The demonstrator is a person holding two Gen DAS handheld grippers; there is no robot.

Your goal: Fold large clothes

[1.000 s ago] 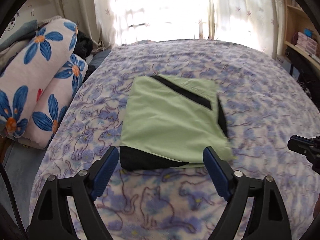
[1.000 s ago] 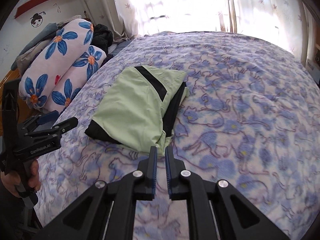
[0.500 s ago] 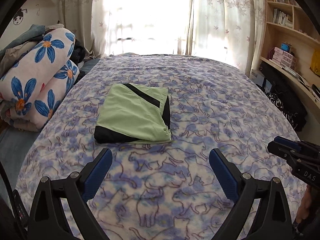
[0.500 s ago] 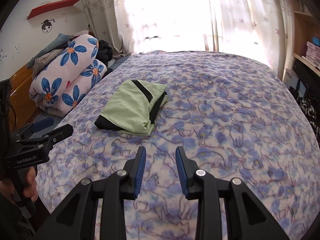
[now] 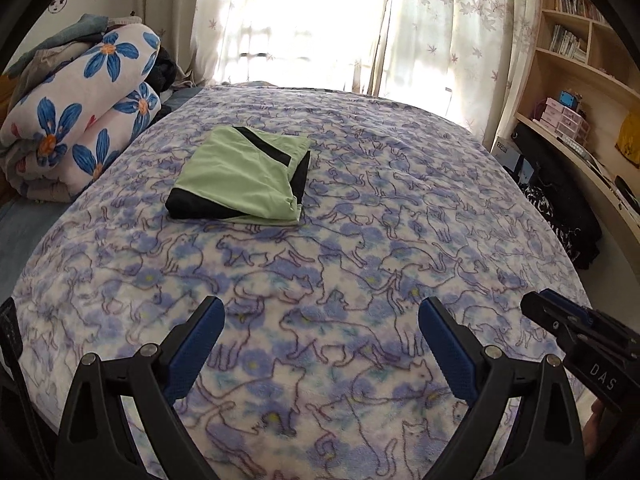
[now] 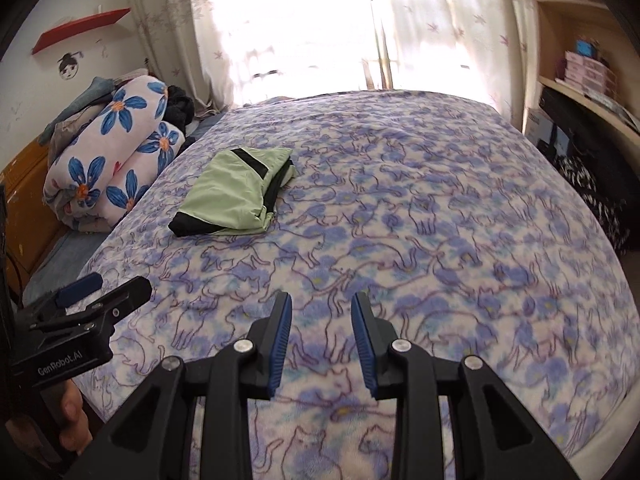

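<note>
A light green garment with black trim [image 5: 240,178] lies folded into a compact rectangle on the cat-print blanket [image 5: 360,248], left of the bed's middle. It also shows in the right wrist view [image 6: 236,198]. My left gripper [image 5: 320,312] is wide open and empty, held well back from the garment near the bed's front edge. My right gripper [image 6: 321,300] is partly open and empty, also far back from the garment. The right gripper also shows at the left view's right edge [image 5: 580,332]. The left gripper shows at the right view's left edge [image 6: 80,300].
A rolled flower-print quilt [image 5: 80,116] with other clothes on top lies at the bed's left side. Curtains [image 5: 432,32] cover a bright window behind the bed. Shelves with boxes and books [image 5: 568,112] and dark clothing [image 5: 560,216] stand to the right.
Both grippers have drawn back from the folded garment toward the bed's front edge. The right gripper went from shut to partly open. The left gripper stayed wide open.
</note>
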